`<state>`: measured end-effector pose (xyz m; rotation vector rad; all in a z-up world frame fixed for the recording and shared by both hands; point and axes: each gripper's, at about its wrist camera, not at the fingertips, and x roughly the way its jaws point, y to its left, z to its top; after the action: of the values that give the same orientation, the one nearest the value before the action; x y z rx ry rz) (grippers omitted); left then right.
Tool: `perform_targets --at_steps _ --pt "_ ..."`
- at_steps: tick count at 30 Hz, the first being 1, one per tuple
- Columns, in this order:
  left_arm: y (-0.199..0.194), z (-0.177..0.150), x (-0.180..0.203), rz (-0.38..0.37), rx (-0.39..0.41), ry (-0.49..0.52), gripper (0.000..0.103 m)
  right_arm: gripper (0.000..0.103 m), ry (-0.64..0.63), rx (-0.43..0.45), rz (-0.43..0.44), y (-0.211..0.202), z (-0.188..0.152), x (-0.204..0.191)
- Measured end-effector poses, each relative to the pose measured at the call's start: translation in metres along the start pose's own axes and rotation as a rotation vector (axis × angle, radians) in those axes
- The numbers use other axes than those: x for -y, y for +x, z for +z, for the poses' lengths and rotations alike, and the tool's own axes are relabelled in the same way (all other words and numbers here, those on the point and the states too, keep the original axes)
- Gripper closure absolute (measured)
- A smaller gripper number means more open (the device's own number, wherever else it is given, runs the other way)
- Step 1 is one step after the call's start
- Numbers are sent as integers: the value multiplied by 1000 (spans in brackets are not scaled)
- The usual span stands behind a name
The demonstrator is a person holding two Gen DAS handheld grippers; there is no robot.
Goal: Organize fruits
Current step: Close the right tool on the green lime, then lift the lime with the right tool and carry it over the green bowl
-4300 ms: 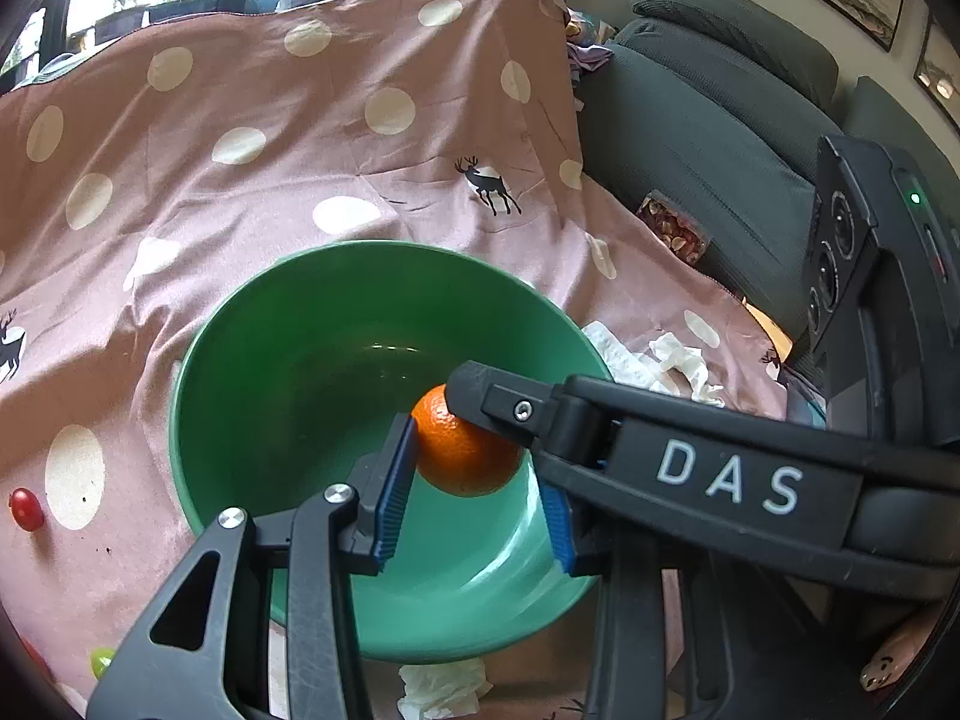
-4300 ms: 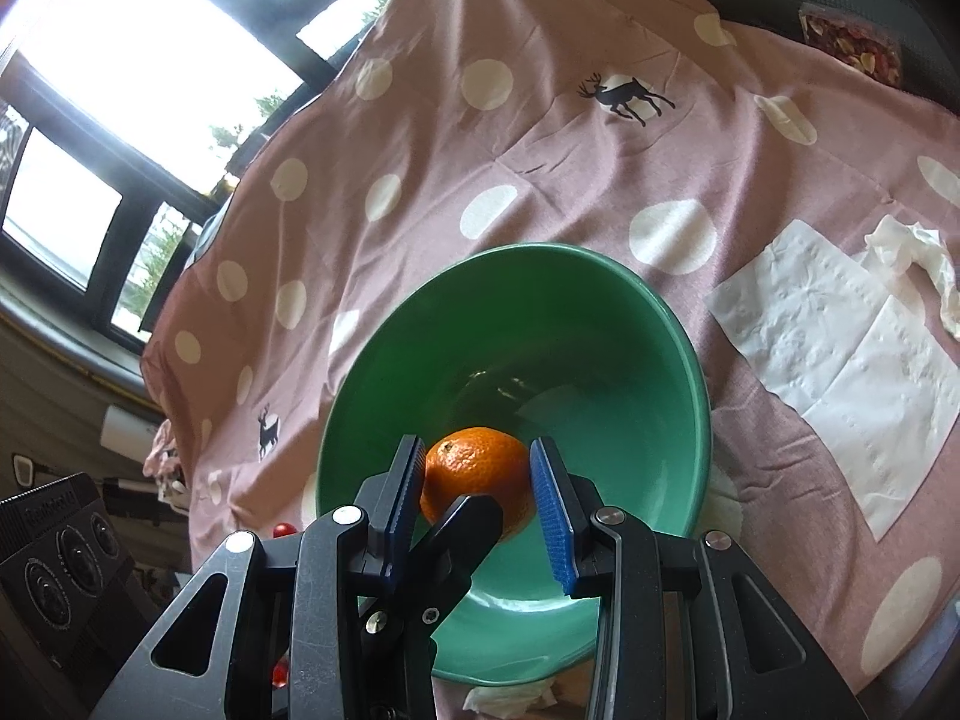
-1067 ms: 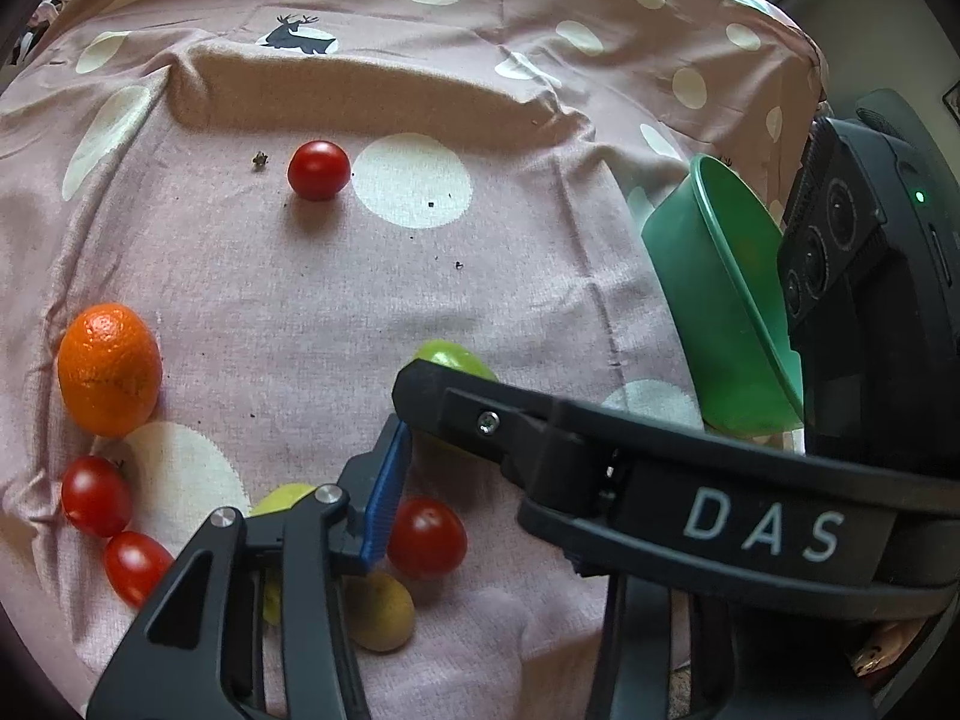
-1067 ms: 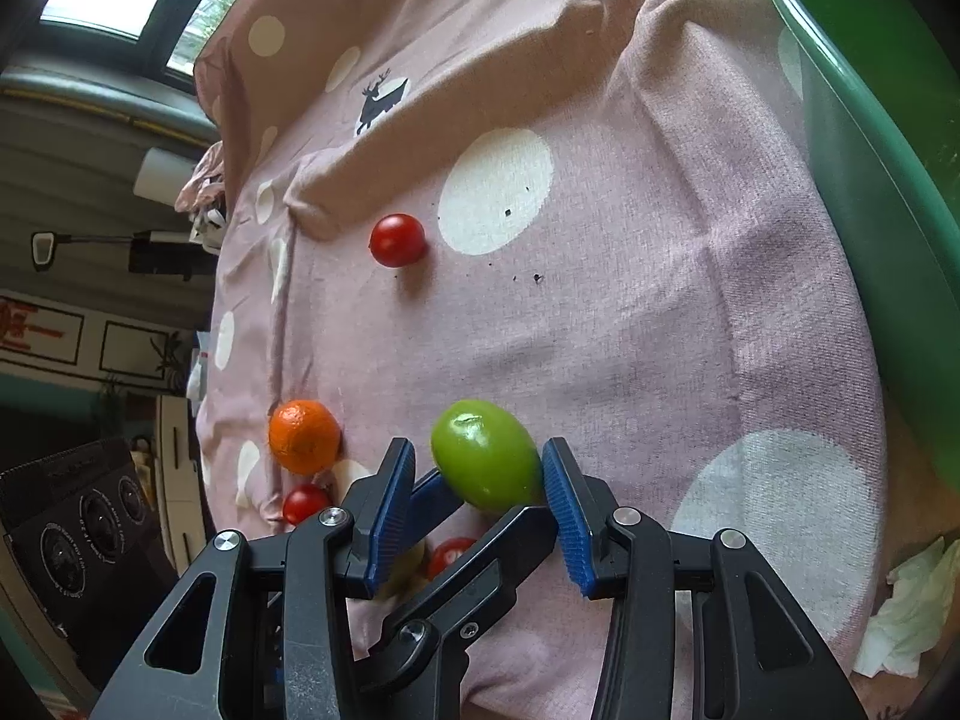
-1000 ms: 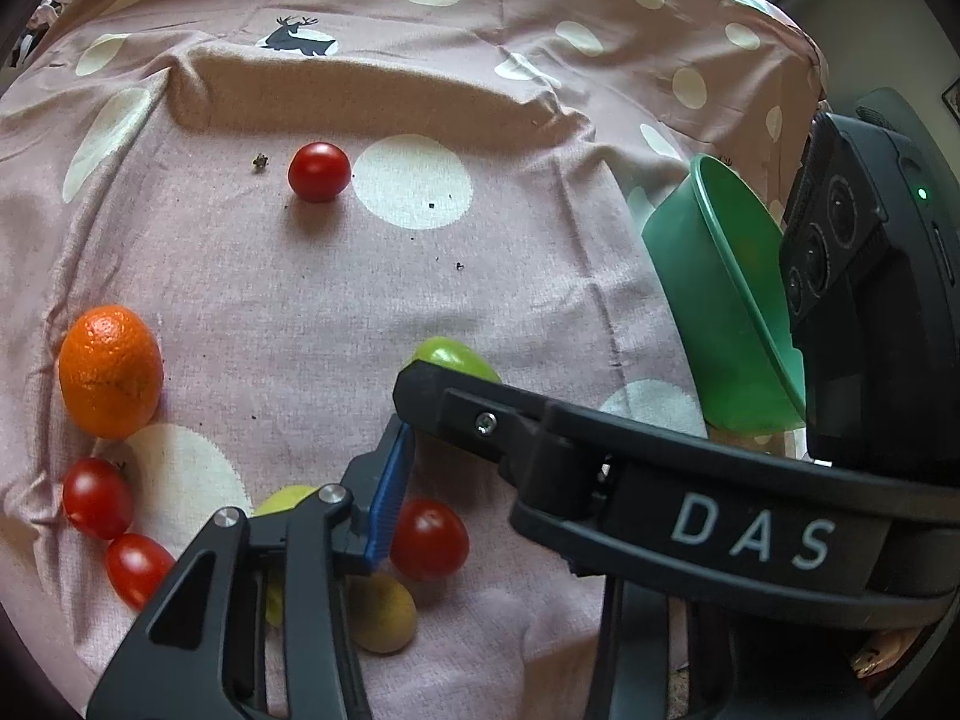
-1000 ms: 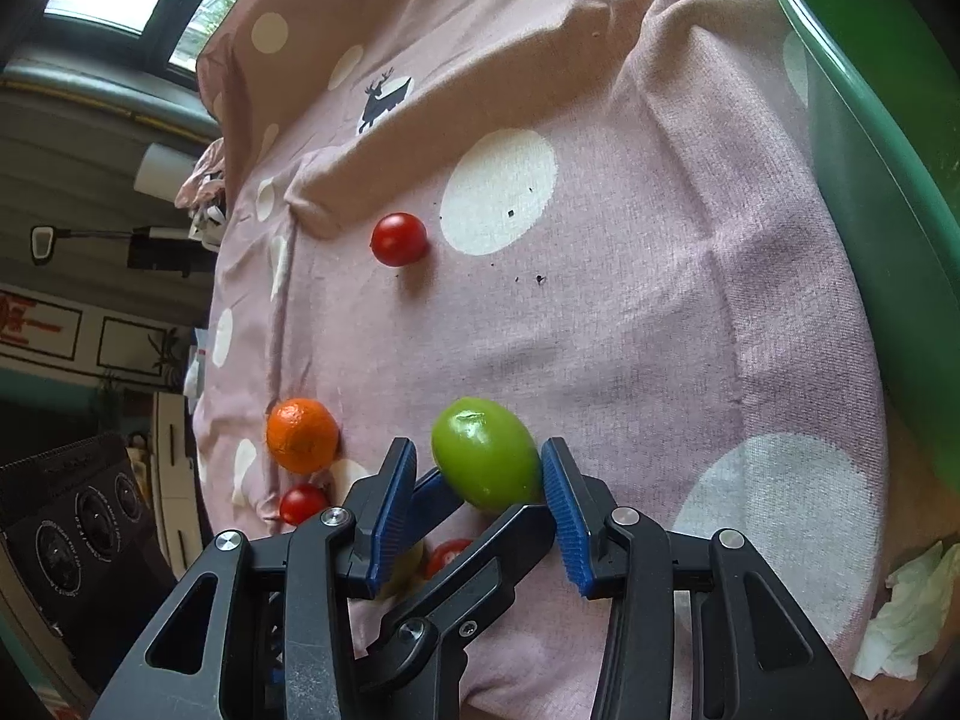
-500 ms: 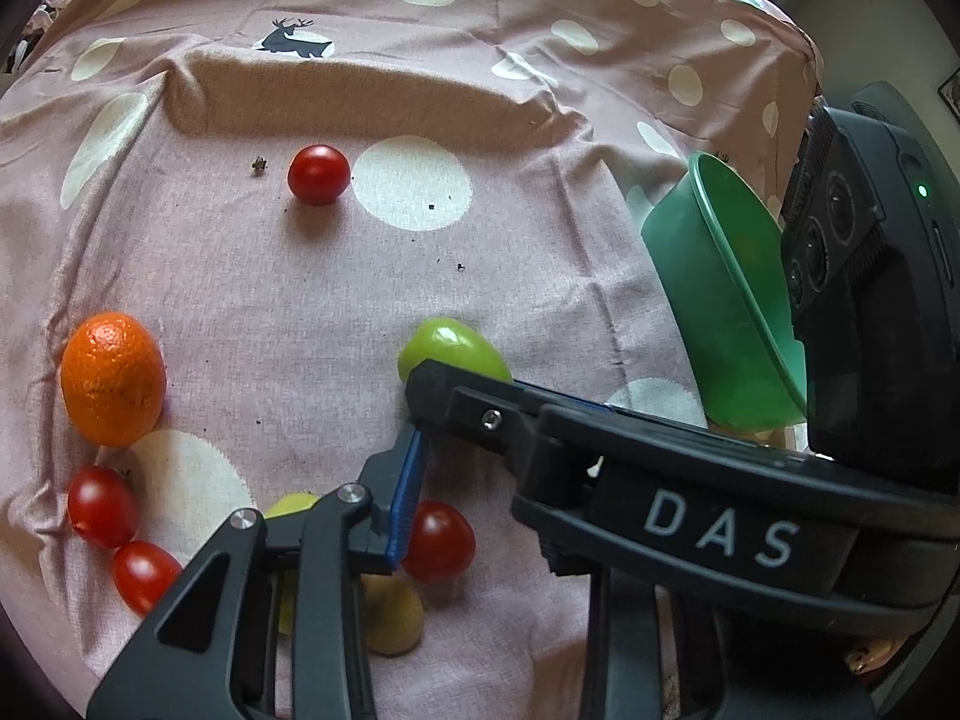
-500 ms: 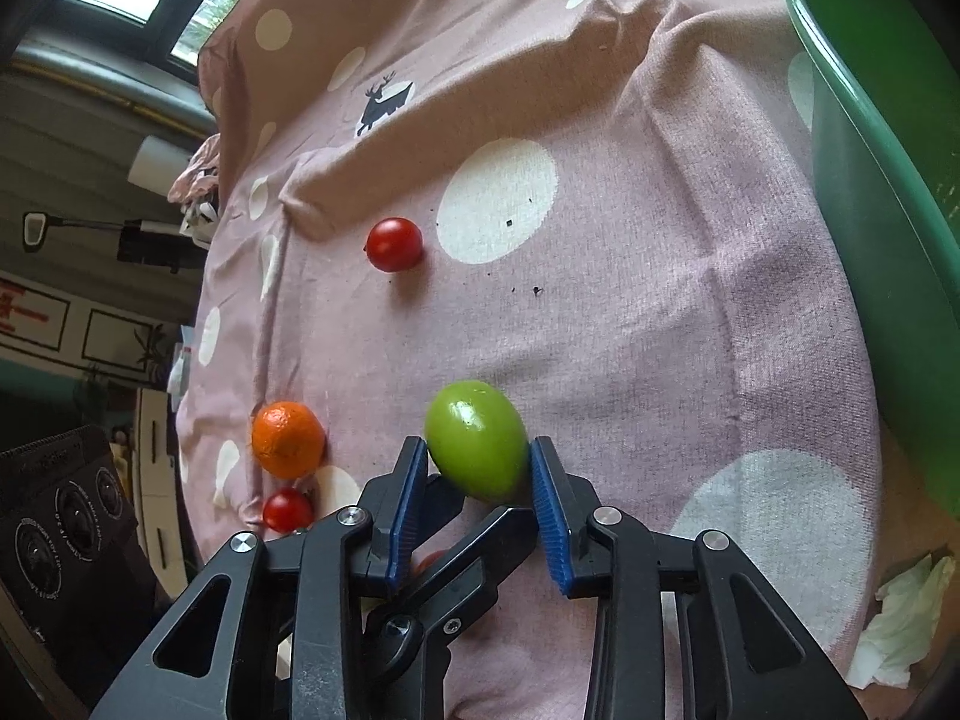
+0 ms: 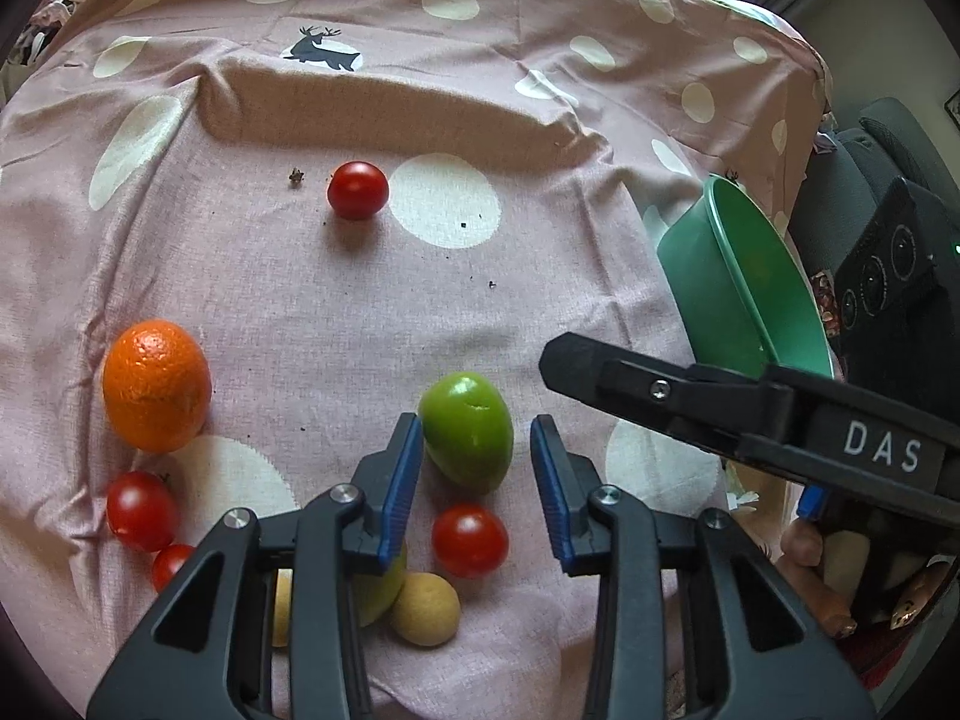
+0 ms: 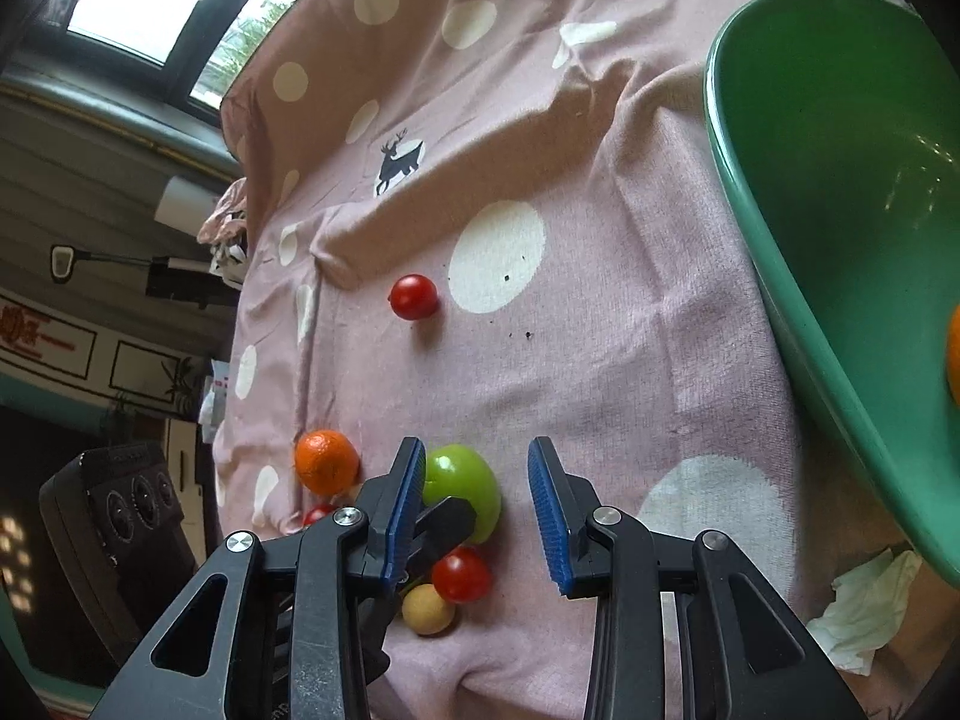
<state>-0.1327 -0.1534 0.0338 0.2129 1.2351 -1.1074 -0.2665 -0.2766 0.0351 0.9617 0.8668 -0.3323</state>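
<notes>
A green oval fruit [image 9: 468, 432] lies on the pink dotted cloth between the pads of my left gripper [image 9: 474, 426]. It touches the left pad, and a gap shows at the right pad. The left jaws are opening. In the right wrist view the same green fruit [image 10: 465, 489] sits low beside the left pad of my right gripper [image 10: 475, 450], with a left gripper finger in front of it. The right jaws stand apart with nothing pressed between them. One of the right gripper's fingers [image 9: 720, 402] hangs to the right of the fruit. The green bowl [image 9: 720, 276] holds an orange [image 10: 954, 354].
On the cloth lie an orange [image 9: 156, 384], a far red tomato [image 9: 357, 189], a near red tomato [image 9: 470, 540], two more tomatoes [image 9: 142, 510] at the left, and a beige round fruit [image 9: 425, 609]. Crumpled tissue [image 10: 864, 618] lies below the bowl. A person's fingers [image 9: 804, 546] show at the right.
Half a second ago the right gripper pinched the green fruit. Now the fruit is out of that grip, the right gripper has drawn away up and right, and the left pads flank the fruit.
</notes>
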Motion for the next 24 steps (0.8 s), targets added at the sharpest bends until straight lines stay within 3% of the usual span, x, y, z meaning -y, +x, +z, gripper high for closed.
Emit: perform_targets --at_steps 6,24 --pt "2 -1 3 -3 -3 15 68 66 -3 -66 20 19 -2 -6" --pt "8 0 0 20 8 11 71 66 -10 -105 9 37 -3 -6"
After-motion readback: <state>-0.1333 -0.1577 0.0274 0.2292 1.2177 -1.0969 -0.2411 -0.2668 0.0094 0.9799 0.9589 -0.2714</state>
